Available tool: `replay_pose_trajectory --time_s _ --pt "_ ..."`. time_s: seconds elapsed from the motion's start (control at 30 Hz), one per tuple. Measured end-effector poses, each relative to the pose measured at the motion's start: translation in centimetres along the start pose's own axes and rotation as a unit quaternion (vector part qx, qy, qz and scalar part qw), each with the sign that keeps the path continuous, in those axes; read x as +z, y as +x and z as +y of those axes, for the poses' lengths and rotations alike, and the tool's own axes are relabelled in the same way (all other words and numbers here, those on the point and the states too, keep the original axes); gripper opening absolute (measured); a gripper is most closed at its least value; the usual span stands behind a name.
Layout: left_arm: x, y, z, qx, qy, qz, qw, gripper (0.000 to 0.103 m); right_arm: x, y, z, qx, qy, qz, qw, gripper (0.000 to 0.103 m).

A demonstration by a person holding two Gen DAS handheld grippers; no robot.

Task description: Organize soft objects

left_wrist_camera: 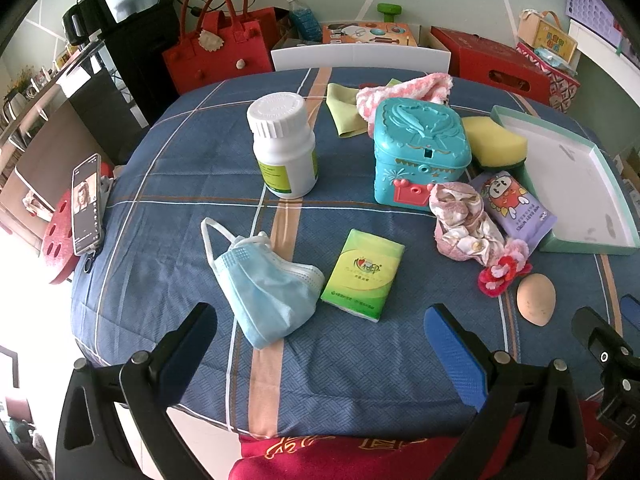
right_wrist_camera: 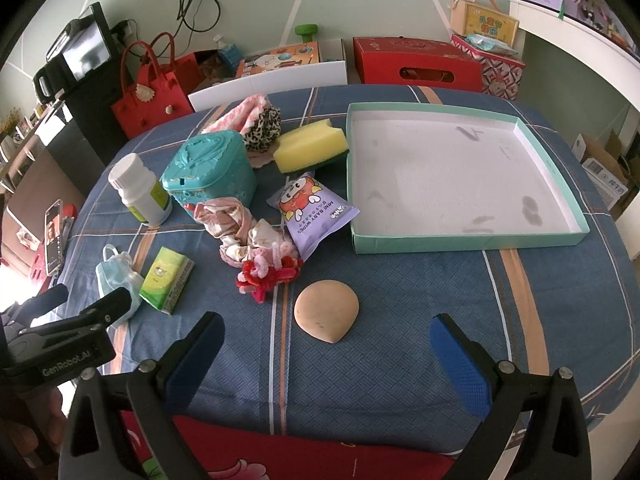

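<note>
My left gripper [left_wrist_camera: 320, 344] is open and empty above the table's near edge, just short of a blue face mask [left_wrist_camera: 264, 284] and a green tissue pack [left_wrist_camera: 362, 274]. My right gripper [right_wrist_camera: 326, 356] is open and empty, just short of a beige makeup sponge [right_wrist_camera: 326, 314]. Beyond it lie a red-pink scrunchie [right_wrist_camera: 268, 274], a floral cloth [right_wrist_camera: 236, 224], a purple baby wipes pack [right_wrist_camera: 314, 212], a yellow sponge [right_wrist_camera: 310, 148] and pink knit cloth [right_wrist_camera: 248, 114]. The shallow teal-rimmed box [right_wrist_camera: 468, 236] lies empty at the right.
A white pill bottle [left_wrist_camera: 282, 144] and a teal plastic case [left_wrist_camera: 420, 148] stand mid-table. A phone [left_wrist_camera: 85, 204] stands on a holder at the left edge. A green cloth [left_wrist_camera: 344, 110] lies at the back. Red bags and boxes [right_wrist_camera: 416, 64] stand behind the table.
</note>
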State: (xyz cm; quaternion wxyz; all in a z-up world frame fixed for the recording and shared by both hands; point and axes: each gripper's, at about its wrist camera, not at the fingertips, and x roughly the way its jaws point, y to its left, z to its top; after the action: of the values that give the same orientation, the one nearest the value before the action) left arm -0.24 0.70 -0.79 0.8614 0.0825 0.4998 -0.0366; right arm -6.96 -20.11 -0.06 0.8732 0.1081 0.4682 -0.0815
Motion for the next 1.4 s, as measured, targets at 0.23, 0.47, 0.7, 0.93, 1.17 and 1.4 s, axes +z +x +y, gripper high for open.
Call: replay_pose_trajectory --time_s 0.23,0.47,0.7,0.93,1.17,1.4 --pt "0.0 0.0 0.0 0.001 0.001 0.001 1.0000 0.103 0.0 0.0 0.0 0.000 0.000 0.000 1.000 0.103" --pt "0.0 0.0 0.1 0.003 0.001 0.001 1.0000 0.103 0.0 0.0 0.1 0.000 0.000 0.000 1.000 0.103" --pt "0.0 0.0 0.1 0.002 0.001 0.001 1.0000 0.103 0.0 0.0 0.1 0.000 0.000 0.000 1.000 0.103" --pt "0.4 0.4 0.7 -0.024 -0.010 0.017 0.9995 0.103 0.0 0.1 0.1 0.005 0.001 0.002 1.000 0.103" --pt "2.3 0.1 2.7 -0.079 -0.013 0.017 0.9967 0.103 0.6 -0.3 0.5 0.064 0.000 0.008 0.998 0.103" --pt "4.2 0.3 7.4 -0.097 -0.066 -0.003 0.9931 0.103 3.1 -1.2 4.1 0.143 -0.027 -0.001 0.989 0.103"
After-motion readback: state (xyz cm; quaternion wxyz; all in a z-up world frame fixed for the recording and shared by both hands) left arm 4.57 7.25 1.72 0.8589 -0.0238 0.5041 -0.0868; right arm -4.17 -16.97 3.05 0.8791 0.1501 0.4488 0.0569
